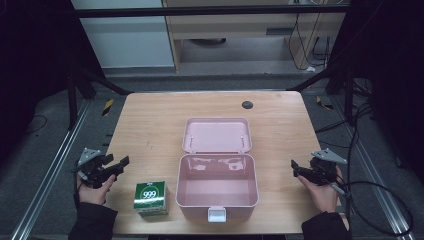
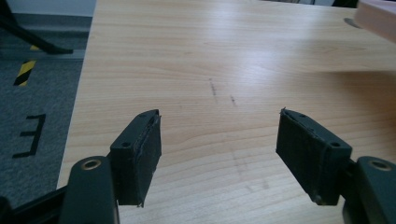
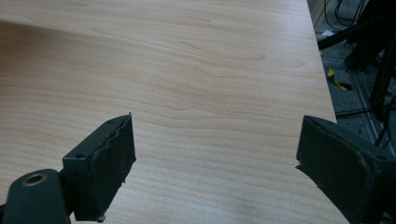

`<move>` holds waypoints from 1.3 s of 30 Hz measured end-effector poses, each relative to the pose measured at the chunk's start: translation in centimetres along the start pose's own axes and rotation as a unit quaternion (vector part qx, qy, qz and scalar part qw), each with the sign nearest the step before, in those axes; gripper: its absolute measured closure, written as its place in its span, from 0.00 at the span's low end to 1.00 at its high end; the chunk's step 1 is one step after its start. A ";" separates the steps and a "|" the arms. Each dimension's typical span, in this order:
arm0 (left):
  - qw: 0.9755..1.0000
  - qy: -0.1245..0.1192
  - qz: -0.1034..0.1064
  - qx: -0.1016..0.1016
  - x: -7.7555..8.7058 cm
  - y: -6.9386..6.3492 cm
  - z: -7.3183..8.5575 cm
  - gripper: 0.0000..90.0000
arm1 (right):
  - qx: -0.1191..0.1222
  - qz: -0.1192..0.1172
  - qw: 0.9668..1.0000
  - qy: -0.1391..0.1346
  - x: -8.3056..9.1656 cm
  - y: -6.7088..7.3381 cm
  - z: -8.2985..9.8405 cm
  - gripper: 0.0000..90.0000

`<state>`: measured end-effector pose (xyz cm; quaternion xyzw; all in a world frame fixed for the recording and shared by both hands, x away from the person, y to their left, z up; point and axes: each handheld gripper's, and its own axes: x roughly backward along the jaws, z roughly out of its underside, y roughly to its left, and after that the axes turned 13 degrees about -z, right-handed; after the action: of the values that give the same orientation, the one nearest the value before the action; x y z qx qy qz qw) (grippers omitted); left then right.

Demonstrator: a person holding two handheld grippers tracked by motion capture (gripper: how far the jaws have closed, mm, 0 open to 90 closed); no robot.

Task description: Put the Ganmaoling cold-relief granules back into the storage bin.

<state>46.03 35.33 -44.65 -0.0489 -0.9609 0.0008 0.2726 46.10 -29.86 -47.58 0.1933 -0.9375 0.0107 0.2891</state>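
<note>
The left gripper [image 1: 116,165] hangs over the table's [image 1: 150,125] left edge, held in a hand [image 1: 92,189] that comes in from the bottom of the high view. Its jaws stand apart with nothing between them; in the left gripper view the left gripper [image 2: 219,140] shows only bare wood in the gap. The right gripper [image 1: 296,167] sits near the table's right edge, held in the other hand [image 1: 322,192], its jaws pointing inward toward the box [image 1: 217,187]. In the right gripper view the right gripper [image 3: 215,144] also has its jaws spread wide, with plain wood between them and nothing gripped. The pink box stands in the middle of the table toward the near edge, between the two grippers and well apart from both. Its lid [image 1: 216,135] is open and laid back behind it, and the inside looks empty. A white latch [image 1: 216,215] sits at the middle of its front wall. A small green carton [image 1: 151,198] marked 999 stands just to the left of the box, close to the near edge and nearer the left gripper than the right; neither gripper touches it. A dark round grommet [image 1: 247,104] is set in the table near its far edge. A corner of the pink box [image 2: 378,18] shows at the top right of the left gripper view.
</note>
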 end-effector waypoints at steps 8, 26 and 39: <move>0.998 0.005 0.044 -0.055 0.9 -1.4 -1.0 0.33 | 0.014 -0.007 1.000 -0.004 0.3 0.3 0.0 0.14; 0.976 0.024 0.144 -0.162 2.8 -2.7 -3.5 0.23 | 0.037 -0.016 0.999 0.009 0.3 0.6 0.4 0.15; 0.949 0.057 0.195 -0.241 3.8 -3.3 -5.8 0.21 | 0.045 -0.017 0.999 0.016 0.1 0.6 0.5 0.14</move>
<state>45.51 32.29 -37.58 -0.2999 -0.8868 -0.1808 0.3016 45.55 -29.44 -47.90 0.2219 -0.9279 0.0506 0.2953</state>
